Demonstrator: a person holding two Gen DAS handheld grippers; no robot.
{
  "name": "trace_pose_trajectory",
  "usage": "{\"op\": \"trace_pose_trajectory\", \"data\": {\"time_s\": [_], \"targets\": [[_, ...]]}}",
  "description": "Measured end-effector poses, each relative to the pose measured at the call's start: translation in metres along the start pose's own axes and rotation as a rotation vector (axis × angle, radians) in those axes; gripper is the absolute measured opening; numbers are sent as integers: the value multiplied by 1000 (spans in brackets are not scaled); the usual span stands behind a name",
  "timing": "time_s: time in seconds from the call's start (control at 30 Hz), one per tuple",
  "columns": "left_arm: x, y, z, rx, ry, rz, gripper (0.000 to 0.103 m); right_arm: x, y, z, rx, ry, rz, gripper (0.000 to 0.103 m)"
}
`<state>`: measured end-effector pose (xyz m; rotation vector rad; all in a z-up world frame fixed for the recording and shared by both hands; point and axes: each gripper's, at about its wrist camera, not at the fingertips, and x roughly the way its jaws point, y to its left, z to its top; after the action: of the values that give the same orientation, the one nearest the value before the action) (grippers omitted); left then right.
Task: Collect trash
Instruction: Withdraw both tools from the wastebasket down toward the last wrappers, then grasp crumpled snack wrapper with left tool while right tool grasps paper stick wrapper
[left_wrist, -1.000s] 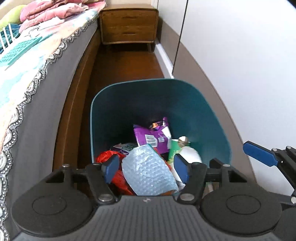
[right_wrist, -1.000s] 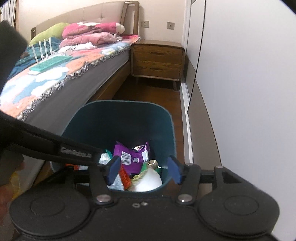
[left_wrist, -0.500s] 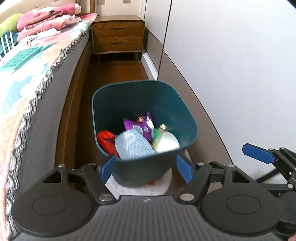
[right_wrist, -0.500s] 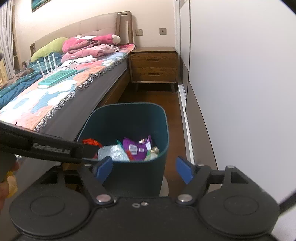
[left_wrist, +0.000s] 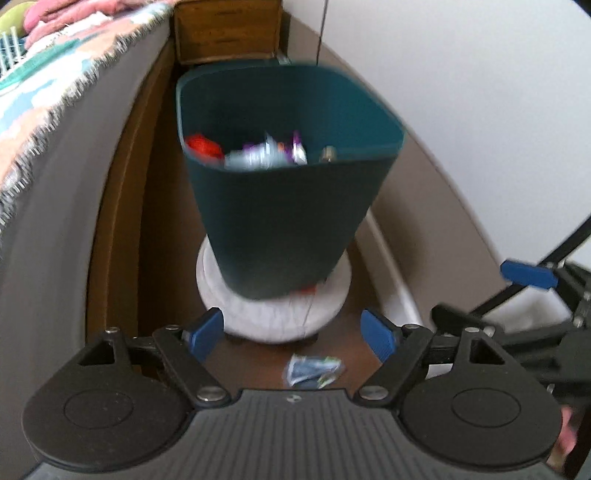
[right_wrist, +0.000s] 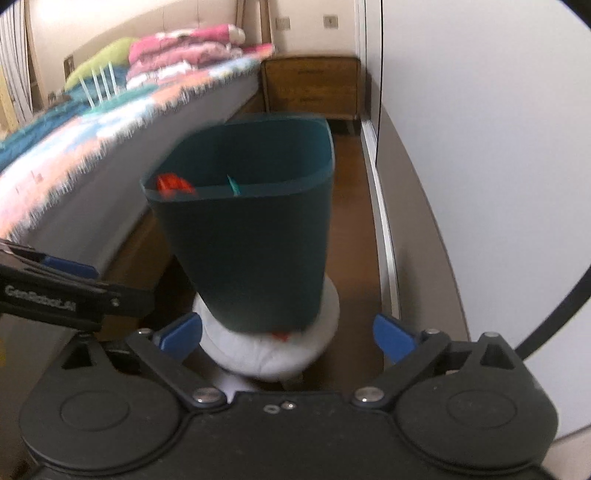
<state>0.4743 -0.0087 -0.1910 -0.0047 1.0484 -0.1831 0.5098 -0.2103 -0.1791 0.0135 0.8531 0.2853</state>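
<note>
Both sets of fingers stand wide apart with nothing between them, having just been opening: my left gripper (left_wrist: 291, 330) and my right gripper (right_wrist: 286, 336). Nearest on the brown floor (left_wrist: 255, 356), between the left gripper's blue pads, lies a crumpled blue-and-white wrapper (left_wrist: 313, 370). Just beyond it sits a white round cushion (left_wrist: 273, 317), and the teal trash bin (left_wrist: 291, 221) stands on top of it, with red, silvery and purple trash (left_wrist: 264, 155) showing inside. A bed (right_wrist: 92, 147) runs along the left, a white wardrobe (right_wrist: 480, 129) along the right, and a wooden nightstand (right_wrist: 314, 88) stands far behind the bin.
</note>
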Motion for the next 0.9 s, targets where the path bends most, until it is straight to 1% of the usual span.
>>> {"op": "trace_pose_trajectory", "data": {"time_s": [0.1,0.2,0.3,0.37,0.47,0.6,0.7,0.77,0.9], "targets": [[34,3,-19,7,45,-1,84,33,-12,-22,46,74,-19,100],[75,5,-37,-8,114,-13,84,69,-20,-51,95,153,-34,100],[119,5,-55,-7,172,4,84,107,-25,-85,137,254,-43,99],[146,3,-67,4,205,-6,84,132,-24,-109,161,323,-43,99],[184,3,-84,34,226,-2,84,165,-21,-147,200,423,-54,97],[229,0,-99,86,244,-2,84,200,-12,-190,262,516,-56,94],[260,-8,-105,183,239,2,84,225,-4,-216,301,565,-47,92],[277,-16,-110,274,232,-4,84,239,-1,-229,320,588,-47,90],[308,-37,-124,463,232,-28,84,263,2,-253,377,631,-79,82]]}}
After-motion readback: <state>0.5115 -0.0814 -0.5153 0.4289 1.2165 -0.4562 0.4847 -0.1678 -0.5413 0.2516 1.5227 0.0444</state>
